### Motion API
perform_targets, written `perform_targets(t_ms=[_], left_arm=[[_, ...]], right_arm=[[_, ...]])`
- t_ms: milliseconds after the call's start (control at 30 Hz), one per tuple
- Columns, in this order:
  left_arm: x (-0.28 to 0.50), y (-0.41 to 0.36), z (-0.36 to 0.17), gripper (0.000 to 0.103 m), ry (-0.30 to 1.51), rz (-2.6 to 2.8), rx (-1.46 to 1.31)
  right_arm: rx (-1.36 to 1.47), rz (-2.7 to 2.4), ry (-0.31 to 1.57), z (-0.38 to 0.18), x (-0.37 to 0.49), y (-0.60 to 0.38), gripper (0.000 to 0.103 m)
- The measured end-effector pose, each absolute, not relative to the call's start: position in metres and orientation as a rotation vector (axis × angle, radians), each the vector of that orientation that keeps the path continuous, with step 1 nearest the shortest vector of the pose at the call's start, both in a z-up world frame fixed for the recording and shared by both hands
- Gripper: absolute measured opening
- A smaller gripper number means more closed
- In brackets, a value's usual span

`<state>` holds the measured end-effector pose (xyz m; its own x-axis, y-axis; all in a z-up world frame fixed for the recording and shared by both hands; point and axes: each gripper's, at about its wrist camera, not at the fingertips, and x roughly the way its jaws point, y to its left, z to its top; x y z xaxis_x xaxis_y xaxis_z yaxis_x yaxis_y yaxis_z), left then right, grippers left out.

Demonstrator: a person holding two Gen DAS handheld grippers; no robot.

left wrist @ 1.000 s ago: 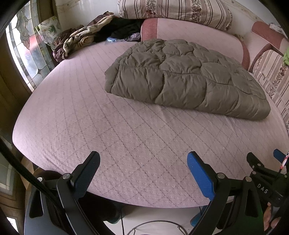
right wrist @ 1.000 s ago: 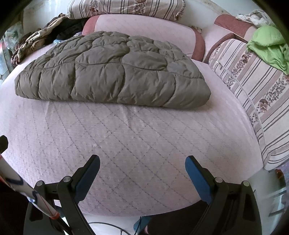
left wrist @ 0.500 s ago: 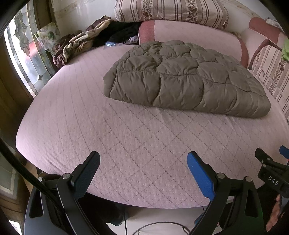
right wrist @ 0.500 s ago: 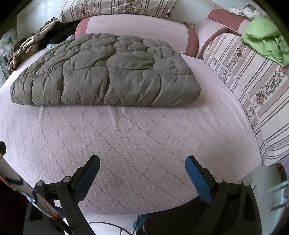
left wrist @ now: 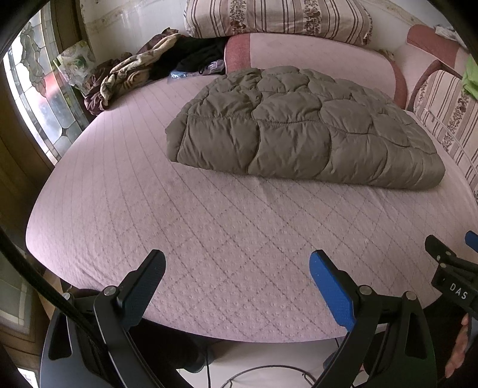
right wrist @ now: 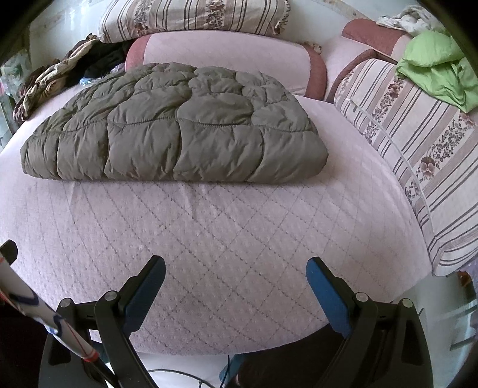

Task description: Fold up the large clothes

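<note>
An olive quilted puffer coat (left wrist: 298, 128) lies folded into a thick rectangle on the pink quilted bed (left wrist: 209, 226), toward the back; it fills the middle of the right wrist view too (right wrist: 179, 128). My left gripper (left wrist: 237, 268) hangs open over the bed's front edge, well short of the coat, holding nothing. My right gripper (right wrist: 236, 274) is open as well, over the same front edge, empty, and its body (left wrist: 451, 277) shows at the far right of the left wrist view.
A heap of brown and black clothes (left wrist: 143, 68) lies at the bed's back left by a stained-glass window (left wrist: 38, 89). Striped cushions (right wrist: 418, 143) line the right side, with a green garment (right wrist: 439, 65) on top. A striped pillow (left wrist: 274, 18) sits behind.
Both grippers have drawn back and risen slightly from the coat, so it looks smaller and farther away. The coat itself has not moved. Both jaws stay open.
</note>
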<state>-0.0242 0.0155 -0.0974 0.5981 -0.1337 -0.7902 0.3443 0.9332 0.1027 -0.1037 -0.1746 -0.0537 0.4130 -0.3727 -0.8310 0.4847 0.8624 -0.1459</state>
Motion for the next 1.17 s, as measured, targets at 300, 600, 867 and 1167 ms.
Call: perform_targets(t_ms=[300, 600, 867, 1167], left_arm=[[-0.023, 0.015, -0.101, 0.097, 0.903, -0.292, 0.255], [-0.019, 0.016, -0.106, 0.096, 0.922, -0.293, 0.248], [-0.015, 0.015, -0.11, 0.097, 0.945, -0.3, 0.247], [-0.006, 0.019, -0.11, 0.096, 0.959, -0.297, 0.224]], right_arm=[[0.122, -0.535, 1.003, -0.052, -0.102, -0.173, 0.097], [0.128, -0.533, 1.001, -0.055, -0.1, -0.173, 0.097], [0.134, -0.513, 0.993, -0.055, -0.097, -0.171, 0.097], [0.147, -0.483, 1.013, -0.059, -0.086, -0.169, 0.097]])
